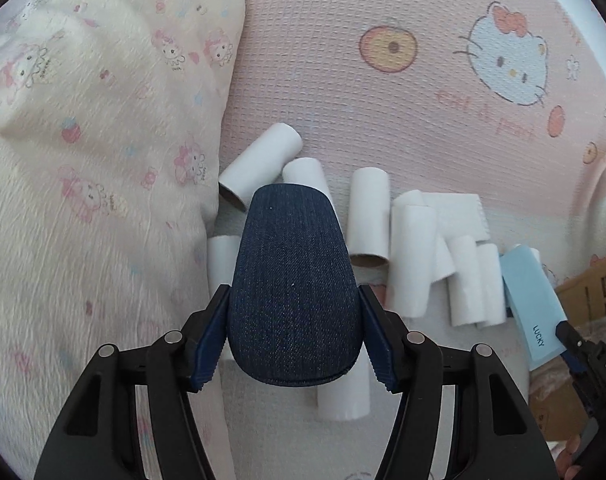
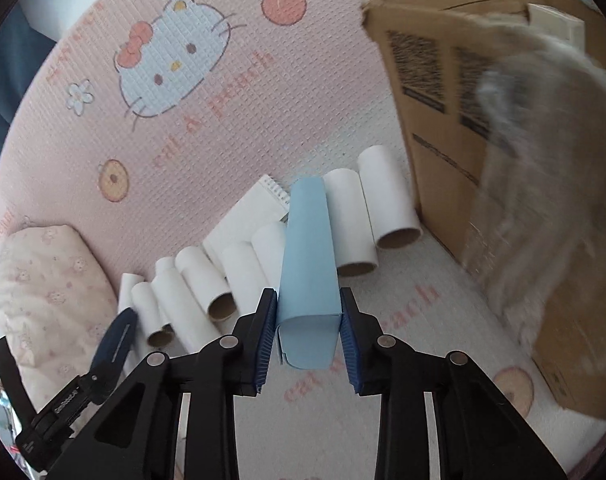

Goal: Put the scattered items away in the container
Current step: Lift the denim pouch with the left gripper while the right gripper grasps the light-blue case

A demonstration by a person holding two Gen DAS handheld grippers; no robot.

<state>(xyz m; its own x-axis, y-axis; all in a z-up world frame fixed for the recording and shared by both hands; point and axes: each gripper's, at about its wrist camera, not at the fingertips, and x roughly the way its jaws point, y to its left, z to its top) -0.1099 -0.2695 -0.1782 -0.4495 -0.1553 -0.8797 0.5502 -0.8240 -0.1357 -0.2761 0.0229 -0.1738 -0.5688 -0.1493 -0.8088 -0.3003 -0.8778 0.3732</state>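
Note:
My left gripper [image 1: 294, 336] is shut on a dark blue denim case [image 1: 293, 288] and holds it above several white cardboard tubes [image 1: 369, 218] lying on the pink mat. My right gripper [image 2: 308, 338] is shut on a light blue box [image 2: 309, 276]; that box also shows in the left wrist view [image 1: 533, 304] at the right. The cardboard box container [image 2: 443, 120] stands at the right in the right wrist view, with a grey furry thing [image 2: 551, 184] hanging over its side. The denim case also shows at the lower left of the right wrist view [image 2: 117, 338].
A cream printed pillow [image 1: 95, 140] lies left of the tubes and shows in the right wrist view [image 2: 47, 280]. A white notepad [image 2: 255, 204] lies among the tubes. The pink Hello Kitty mat [image 2: 183, 128] covers the surface.

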